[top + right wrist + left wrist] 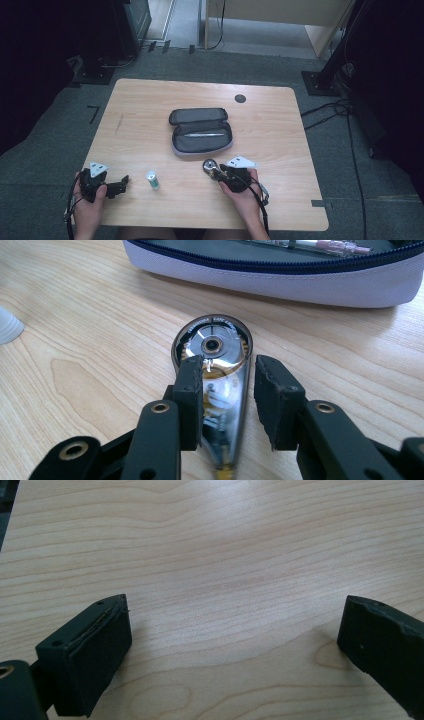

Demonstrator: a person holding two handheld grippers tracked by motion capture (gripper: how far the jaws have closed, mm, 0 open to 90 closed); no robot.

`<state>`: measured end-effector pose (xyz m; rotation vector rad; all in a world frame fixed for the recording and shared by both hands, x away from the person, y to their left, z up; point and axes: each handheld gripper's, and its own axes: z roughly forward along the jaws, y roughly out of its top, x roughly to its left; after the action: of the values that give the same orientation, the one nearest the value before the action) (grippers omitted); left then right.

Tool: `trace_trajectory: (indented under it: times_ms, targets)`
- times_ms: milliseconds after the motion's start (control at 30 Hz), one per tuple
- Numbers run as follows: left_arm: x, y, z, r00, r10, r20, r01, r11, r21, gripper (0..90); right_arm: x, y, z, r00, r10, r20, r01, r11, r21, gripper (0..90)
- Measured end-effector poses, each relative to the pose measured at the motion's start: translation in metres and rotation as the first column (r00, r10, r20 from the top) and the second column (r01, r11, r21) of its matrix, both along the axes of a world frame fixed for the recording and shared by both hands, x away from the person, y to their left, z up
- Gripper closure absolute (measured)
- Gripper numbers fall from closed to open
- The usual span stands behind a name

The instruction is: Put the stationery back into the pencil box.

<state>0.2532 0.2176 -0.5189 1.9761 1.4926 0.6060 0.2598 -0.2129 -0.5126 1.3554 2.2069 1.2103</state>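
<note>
pale wood-grain table (150,100) on grey carpet, dark stands and cables around the edges.

clear teardrop-shaped plastic correction-tape dispenser (215,370) lying flat on the table, just in front of the open grey fabric pencil case with dark zip (280,277), near the table's front edge toward the right. judged light, rigid and smooth-shelled: likely slippery under the pads, thin housing possibly prone to cracking under a hard squeeze. best hold judged across the narrower body below the round spool, on the flat side walls, not on the tapered tip.

right gripper (225,390) low over the table, pointing forward toward the case, jaws narrowed about the dispenser's body. left pad touching or nearly touching the shell, right pad showing a slim gap; firm clamping not confirmed. right hand (240,192) wrapped round the gripper body, forearm entering from the bottom edge.

left gripper (235,645) jaws spread wide over bare wood, nothing between them. left hand (90,200) near the front left corner, well apart from the dispenser. small white cylinder with green band (152,180) lying between the two grippers, untouched.
</note>
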Motion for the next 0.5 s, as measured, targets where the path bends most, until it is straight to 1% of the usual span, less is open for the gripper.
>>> trace_trajectory:
  times_ms: [133, 200, 267, 367, 433, 500]
  targets:
    - [0.0000, 0.0000, 0.0000, 1.0000, 0.000, 0.000, 0.000, 1.0000, 0.000, 1.3, 0.0000, 0.0019, -0.0008, 0.9999, 0.004, -0.010, -0.004, 1.0000, -0.004, 58.0]
    - [0.0000, 0.0000, 0.0000, 1.0000, 0.000, 0.000, 0.000, 1.0000, -0.001, 1.3, -0.0009, 0.0032, 0.0002, 0.9999, 0.010, -0.004, -0.010, 1.0000, -0.001, 56.9]
    - [0.0000, 0.0000, 0.0000, 1.0000, 0.000, 0.000, 0.000, 1.0000, 0.000, 1.3, -0.0020, 0.0049, 0.0015, 0.9999, 0.014, 0.010, -0.014, 0.9999, 0.004, 56.6]
    - [0.0000, 0.0000, 0.0000, 1.0000, 0.000, 0.000, 0.000, 1.0000, -0.001, 1.3, -0.0026, 0.0079, 0.0022, 0.9998, 0.017, 0.012, -0.018, 0.9998, 0.007, 54.7]
    - [0.0000, 0.0000, 0.0000, 1.0000, 0.000, 0.001, 0.000, 1.0000, -0.001, 1.3, -0.0026, 0.0097, 0.0022, 0.9998, 0.008, 0.020, -0.008, 1.0000, 0.001, 50.7]
    - [0.0000, 0.0000, -0.0001, 1.0000, 0.000, 0.001, 0.000, 1.0000, -0.001, 1.3, -0.0026, 0.0102, 0.0029, 0.9996, -0.006, 0.027, 0.006, 1.0000, -0.001, 48.6]
